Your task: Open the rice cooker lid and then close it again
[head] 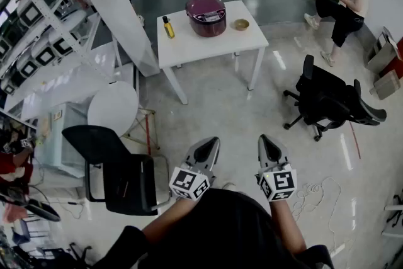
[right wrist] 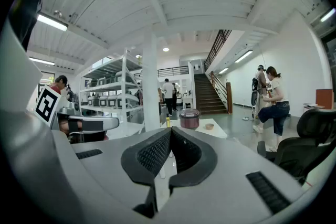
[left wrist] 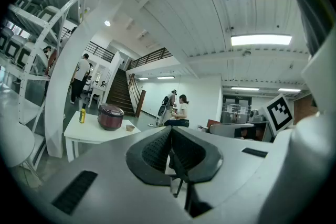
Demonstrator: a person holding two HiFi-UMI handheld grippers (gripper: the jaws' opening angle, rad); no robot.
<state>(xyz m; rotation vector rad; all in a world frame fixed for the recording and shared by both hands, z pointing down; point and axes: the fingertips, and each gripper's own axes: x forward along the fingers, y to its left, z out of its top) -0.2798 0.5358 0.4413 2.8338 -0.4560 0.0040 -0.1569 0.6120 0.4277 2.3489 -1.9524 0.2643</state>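
Head view looks steeply down on a white table [head: 195,47] that stands on a grey floor, well ahead of the person. On the table, near its far edge and about in the middle, sits the cooker [head: 206,14]. It is round and dark red, and its lid is down. A small yellow bottle [head: 169,27] stands upright on the table to the left of the cooker. A small bowl [head: 240,24] rests on the table to the right of the cooker. The three things do not touch each other.

Both grippers are well short of the table, close to the person's body. They are side by side and point toward the table. The left gripper [head: 213,142] has its jaws clenched: in the left gripper view the two dark pads meet along one line and hold nothing. In that view the table shows to the left of the jaws. The right gripper [head: 265,139] is clenched in the same way and is also empty. In the right gripper view the cooker on the table shows just above the jaw tips.

A black office chair [head: 330,101] stands to the right of the table, nearer to the person. A seated person [head: 346,3] is beyond the right end of the table. A white shelf rack [head: 38,28] stands to the left of the table.
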